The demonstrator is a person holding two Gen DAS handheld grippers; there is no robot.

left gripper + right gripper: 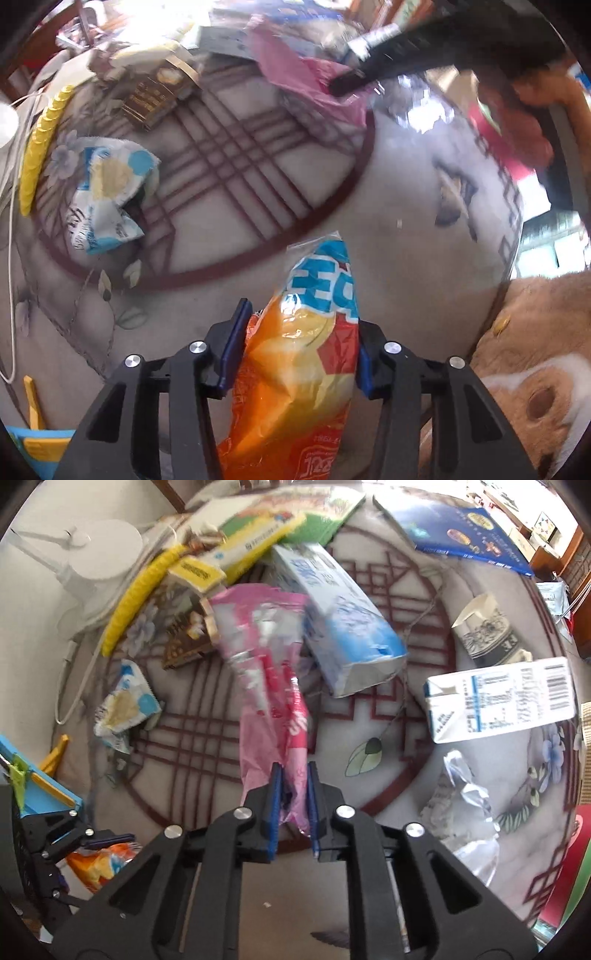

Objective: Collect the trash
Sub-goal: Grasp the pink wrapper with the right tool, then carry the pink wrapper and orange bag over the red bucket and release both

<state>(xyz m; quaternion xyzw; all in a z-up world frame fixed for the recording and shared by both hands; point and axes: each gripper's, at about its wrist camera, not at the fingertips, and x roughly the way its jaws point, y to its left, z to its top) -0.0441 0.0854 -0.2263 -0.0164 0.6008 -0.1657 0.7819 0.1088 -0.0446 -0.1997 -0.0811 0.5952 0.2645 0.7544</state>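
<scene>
Orange foil fills my left view: the left gripper (297, 338) has a crinkled orange snack bag (295, 369) between its blue pads, and the bag bulges against both of them, so I read that as a grip, the jaws set about a bag's width apart. The bag's blue-and-white printed top sticks out past the fingertips over the patterned tablecloth (388, 206). On my right view, the right gripper (293, 794) is pinched narrow on the lower end of a pink plastic wrapper (269, 686), which stretches away from the pads across the dark red lattice print of the cloth. From the left camera I see that same gripper as a dark shape at the top, its tips on the pink wrapper there. Other trash lies loose on the cloth: a crumpled blue-and-yellow wrapper (107, 195) well left of the orange bag, a crushed clear plastic piece (461, 805) to the right of my right gripper, a white carton with a barcode (502, 701) beyond it, and a blue-and-white box (340, 616) just beside the pink wrapper's upper end. A yellow ridged strip (140, 590) curves along the table's far left. Both views are a little blurred.
</scene>
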